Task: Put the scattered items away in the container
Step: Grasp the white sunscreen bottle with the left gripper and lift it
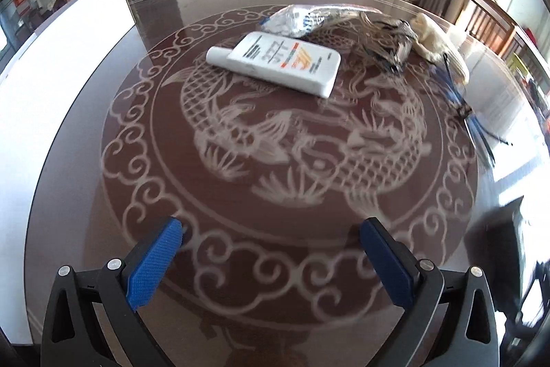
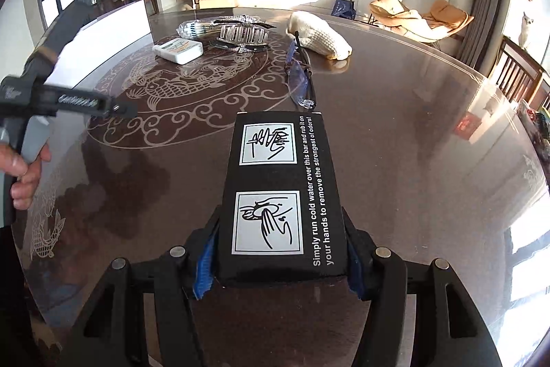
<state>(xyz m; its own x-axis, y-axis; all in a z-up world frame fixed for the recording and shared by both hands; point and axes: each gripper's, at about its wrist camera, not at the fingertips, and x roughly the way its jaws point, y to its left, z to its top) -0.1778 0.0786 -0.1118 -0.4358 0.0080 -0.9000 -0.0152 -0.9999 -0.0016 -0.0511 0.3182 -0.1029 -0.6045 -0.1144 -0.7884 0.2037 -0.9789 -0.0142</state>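
**Black box clamped in right gripper; left gripper empty over table**

Right gripper: clenched on black box, blue pads pressed to both its long sides. Box raised above the table, far end toward 12 o'clock, white hand-washing drawings and white print on its top face.

Left gripper: released, blue pads wide apart, only bare patterned tabletop between them. Seen from the right wrist at 9 o'clock, gripped in a hand at the frame's left edge.

Beyond the box, at 12 o'clock in the right view: blue glasses flat on the table. Further on, cream knit glove at 1 o'clock. Clear hair claw at 11 o'clock, with a clear packet of cotton swabs just behind the white bottle to its left.

In the left view, white bottle lying flat at 12 o'clock, cap toward 9 o'clock, swab packet just past it, claw and glove toward 1 o'clock, blurred glasses at 2 o'clock.

White container at the table's left side, 10 o'clock in both views, well apart from the box; inside not visible.
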